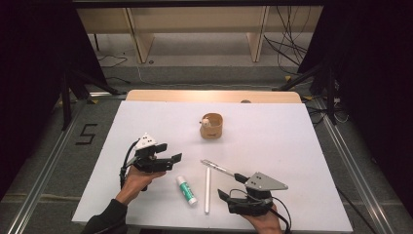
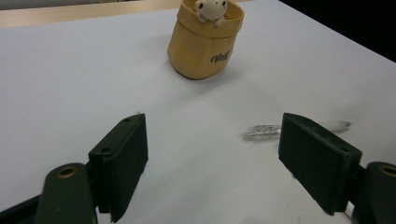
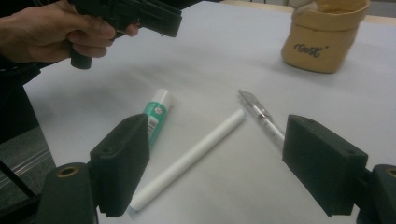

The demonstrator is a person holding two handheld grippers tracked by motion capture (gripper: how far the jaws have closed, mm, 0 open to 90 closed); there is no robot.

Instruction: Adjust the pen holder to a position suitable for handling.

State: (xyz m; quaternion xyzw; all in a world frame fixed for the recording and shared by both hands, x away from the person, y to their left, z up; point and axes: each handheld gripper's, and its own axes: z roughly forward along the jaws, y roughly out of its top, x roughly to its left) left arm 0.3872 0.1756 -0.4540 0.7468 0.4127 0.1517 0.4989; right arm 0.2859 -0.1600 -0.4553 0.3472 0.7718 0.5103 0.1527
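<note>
White stick (image 3: 189,156), long, slim, flat btwn 2 open, empty grippers.

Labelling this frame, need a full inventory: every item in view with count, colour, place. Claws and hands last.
pouch: 1, tan fabric, upright at the far middle of the table, small white plush toy peeking out of its top
clear pen: 1, transparent, lying slantwise near the middle, near end towards the right claw
white stick: 1, white, lying lengthwise in front of the person, between pen and tube
tube: 1, white with green label, lying left of the white stick
table: 1, white top, wooden far edge
left claw: 1, black, jaws open with nothing between them, above the table's left part
right claw: 1, black, jaws open, empty, near the front edge
hands: 2, one on each claw
</note>
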